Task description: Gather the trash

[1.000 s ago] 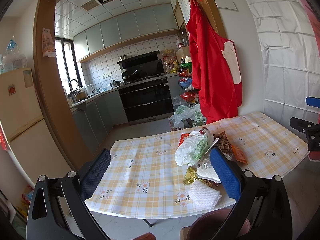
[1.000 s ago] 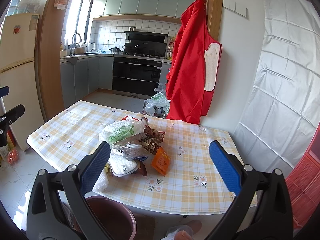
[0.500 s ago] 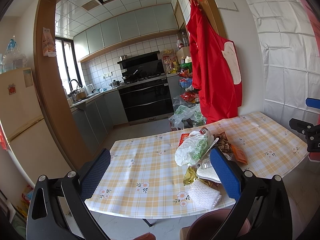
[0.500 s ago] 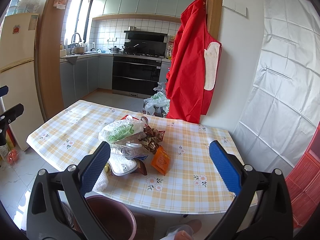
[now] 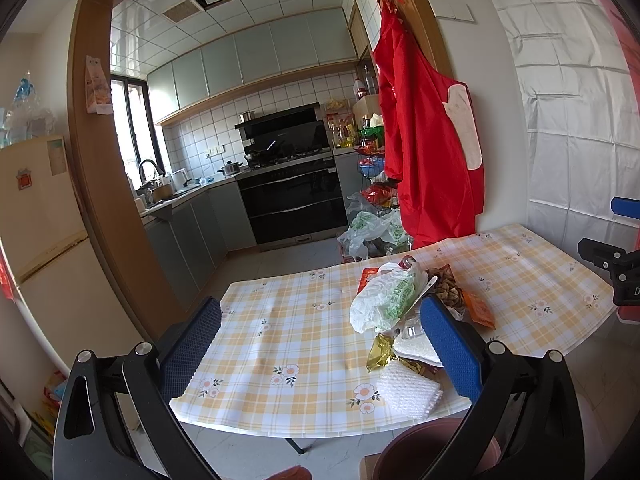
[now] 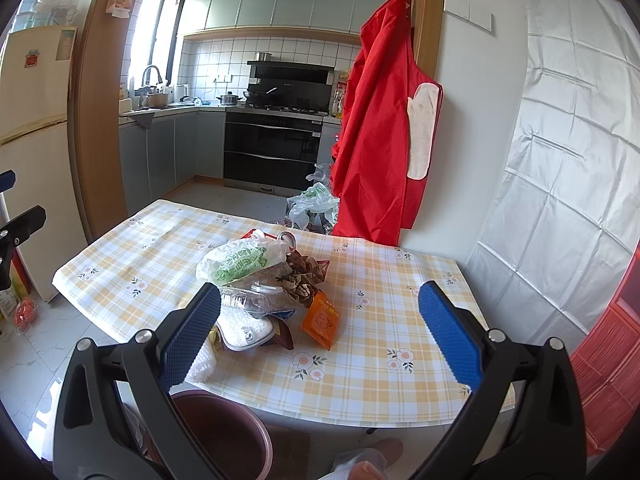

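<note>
A heap of trash lies on the checked tablecloth: a white and green plastic bag (image 5: 390, 294) (image 6: 236, 260), a brown crumpled wrapper (image 6: 304, 276), an orange packet (image 6: 320, 320) (image 5: 478, 310), a clear plastic container (image 6: 256, 300), a white padded piece (image 6: 244, 330) and a white mesh pad (image 5: 408, 392). A maroon bin (image 6: 224, 436) (image 5: 432, 448) stands on the floor below the table's near edge. My left gripper (image 5: 320, 344) hangs open before the table, the heap at its right finger. My right gripper (image 6: 320, 332) is open too, framing the heap's near side. Neither holds anything.
The table (image 6: 392, 344) reaches a white wall on the right. A red apron (image 6: 384, 132) hangs on the doorframe behind it. Plastic bags (image 6: 312, 204) lie on the kitchen floor beyond. A fridge (image 5: 36, 220) stands left, a red crate (image 6: 608, 364) at the right.
</note>
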Demonstrator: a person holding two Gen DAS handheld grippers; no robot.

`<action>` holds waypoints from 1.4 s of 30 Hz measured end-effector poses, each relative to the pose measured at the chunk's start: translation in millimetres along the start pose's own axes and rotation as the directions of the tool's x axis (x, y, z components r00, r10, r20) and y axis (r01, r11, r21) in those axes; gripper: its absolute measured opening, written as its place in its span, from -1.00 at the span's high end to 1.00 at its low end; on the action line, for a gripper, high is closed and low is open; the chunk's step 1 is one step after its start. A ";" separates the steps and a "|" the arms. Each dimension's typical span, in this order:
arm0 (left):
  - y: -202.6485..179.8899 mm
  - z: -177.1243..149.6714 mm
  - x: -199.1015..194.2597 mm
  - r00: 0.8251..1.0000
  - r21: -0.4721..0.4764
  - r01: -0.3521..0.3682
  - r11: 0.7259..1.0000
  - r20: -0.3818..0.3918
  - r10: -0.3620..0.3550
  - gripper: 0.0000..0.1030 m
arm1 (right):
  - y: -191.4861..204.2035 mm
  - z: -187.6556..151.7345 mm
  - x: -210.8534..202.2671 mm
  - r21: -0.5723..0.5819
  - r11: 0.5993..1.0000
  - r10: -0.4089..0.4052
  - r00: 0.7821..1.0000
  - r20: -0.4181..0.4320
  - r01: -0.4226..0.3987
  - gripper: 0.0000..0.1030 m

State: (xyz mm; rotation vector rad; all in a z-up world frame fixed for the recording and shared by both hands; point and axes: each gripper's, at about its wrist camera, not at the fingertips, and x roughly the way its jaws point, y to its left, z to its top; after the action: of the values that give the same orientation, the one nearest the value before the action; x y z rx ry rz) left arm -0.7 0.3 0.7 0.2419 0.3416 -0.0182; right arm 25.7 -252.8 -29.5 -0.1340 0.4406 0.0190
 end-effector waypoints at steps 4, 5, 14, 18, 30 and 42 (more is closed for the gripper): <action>0.2 -0.2 -0.2 1.000 -0.001 0.000 1.000 0.000 0.000 -0.90 | 0.1 -0.2 -0.2 0.000 1.000 0.000 1.000 0.000 0.000 -0.89; -0.2 -0.1 -0.1 1.000 0.000 -0.001 1.000 0.001 0.001 -0.90 | 0.0 -0.3 0.1 0.000 1.000 0.001 1.000 0.000 -0.001 -0.89; -0.2 0.1 -0.3 1.000 -0.002 -0.001 1.000 0.002 0.001 -0.90 | 1.2 -1.0 0.5 0.000 1.000 0.002 1.000 -0.001 -0.002 -0.89; 0.4 2.4 -0.7 1.000 -0.007 -0.001 1.000 0.002 0.001 -0.90 | 2.5 -1.3 0.6 -0.001 1.000 0.000 1.000 -0.001 0.000 -0.89; 15.4 -1.8 9.4 0.997 -0.085 0.070 0.994 -0.016 -0.072 -0.90 | -3.7 -4.2 3.1 -0.001 1.000 0.006 1.000 -0.004 -0.006 -0.89; 19.1 -53.1 61.9 0.991 -0.121 0.093 0.988 -0.089 -0.104 -0.90 | -8.4 -47.6 56.4 0.088 0.995 0.045 0.994 -0.102 -0.036 -0.90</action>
State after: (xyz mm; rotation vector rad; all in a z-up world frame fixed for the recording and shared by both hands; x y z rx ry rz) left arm 41.3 32.9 -64.0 0.1100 0.4474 -0.0845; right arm 56.9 -268.1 -95.1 -0.0415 0.5468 0.0328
